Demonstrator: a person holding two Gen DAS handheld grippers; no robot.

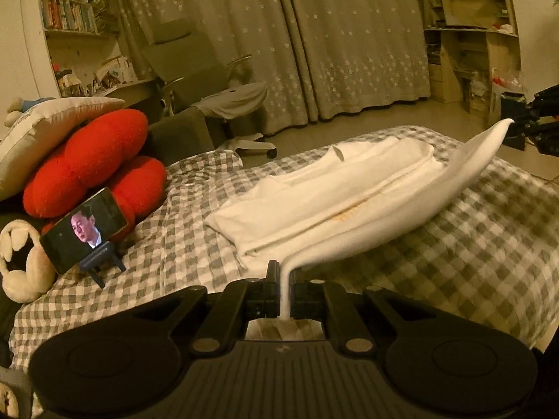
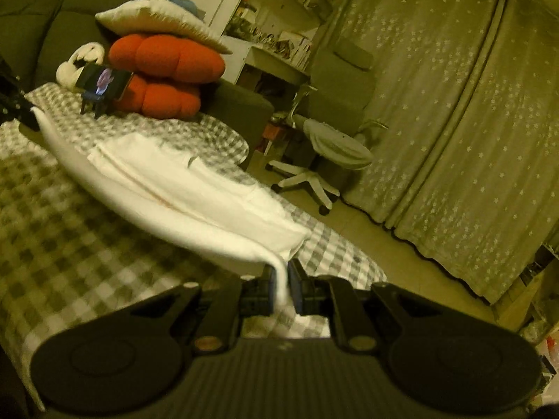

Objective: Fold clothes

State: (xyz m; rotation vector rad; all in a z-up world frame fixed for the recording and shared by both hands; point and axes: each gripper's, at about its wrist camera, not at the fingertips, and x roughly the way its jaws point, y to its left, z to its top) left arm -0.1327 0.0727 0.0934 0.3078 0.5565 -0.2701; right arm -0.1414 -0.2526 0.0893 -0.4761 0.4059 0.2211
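While a white garment (image 1: 325,188) lies partly folded across the grey-and-white checked bedcover (image 1: 454,244), the surroundings crowd in on the head end of the bed: two red cushions (image 1: 87,164) are stacked under a pale pillow (image 1: 45,132), and a cream plush toy (image 1: 21,258) sits beside them. Just in front of the cushions a phone (image 1: 84,230) with its screen lit leans on a small dark stand (image 1: 103,262), resting on the bedcover well apart from the garment. Beyond the bed, an office chair (image 2: 335,111) with a grey cloth draped over its seat stands before long star-patterned curtains (image 2: 454,104), and bookshelves (image 1: 70,3) fill the wall by the cushions. Nothing lies on the garment or between it and the grippers.

The left gripper (image 1: 284,293) has its jaws pressed together on a thin edge of the garment, which rises out of the pinch and sweeps up in a lifted flap. The right gripper (image 2: 279,286) likewise pinches a narrow strip of the same cloth between nearly closed jaws; in the left wrist view it shows at the far end of the raised flap. Between the two pinches the edge hangs in the air above the bedcover, while the rest of the garment rests flat on the bed.
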